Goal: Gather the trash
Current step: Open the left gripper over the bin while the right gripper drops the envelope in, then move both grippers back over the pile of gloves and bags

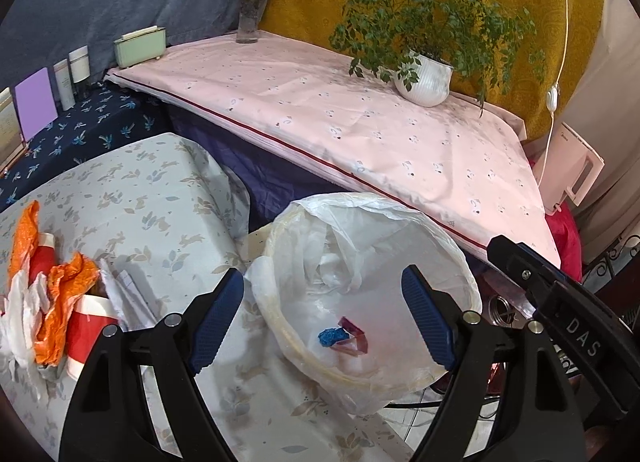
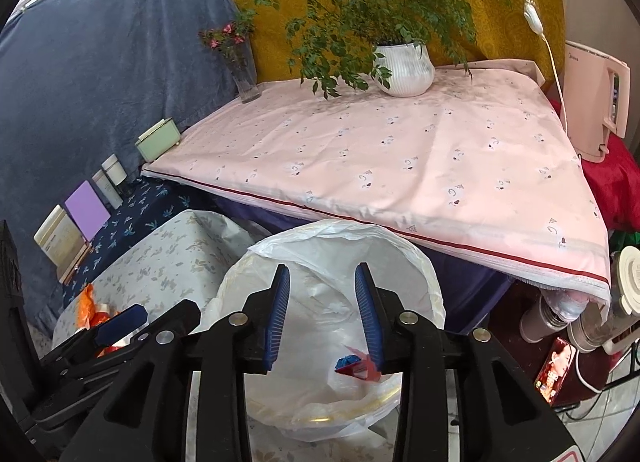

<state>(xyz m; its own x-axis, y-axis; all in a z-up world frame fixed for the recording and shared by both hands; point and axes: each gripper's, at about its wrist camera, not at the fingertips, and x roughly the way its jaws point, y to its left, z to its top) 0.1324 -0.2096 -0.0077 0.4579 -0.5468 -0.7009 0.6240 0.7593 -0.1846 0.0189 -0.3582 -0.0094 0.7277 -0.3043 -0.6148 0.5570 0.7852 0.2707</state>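
A round bin lined with a white plastic bag stands beside the low table. At its bottom lie a blue crumpled scrap and a red-pink clear wrapper. My left gripper hangs over the bin, open wide with nothing between its pads. My right gripper is also above the bin, open and holding nothing; the wrapper lies below its right finger. A pile of orange wrappers, red-and-white paper cups and white tissue sits on the leaf-print cloth at left.
A pink-covered table behind the bin carries a potted plant, a flower vase and a green box. Bottles and cards line a dark blue shelf. Containers, a phone and cables crowd the floor at right.
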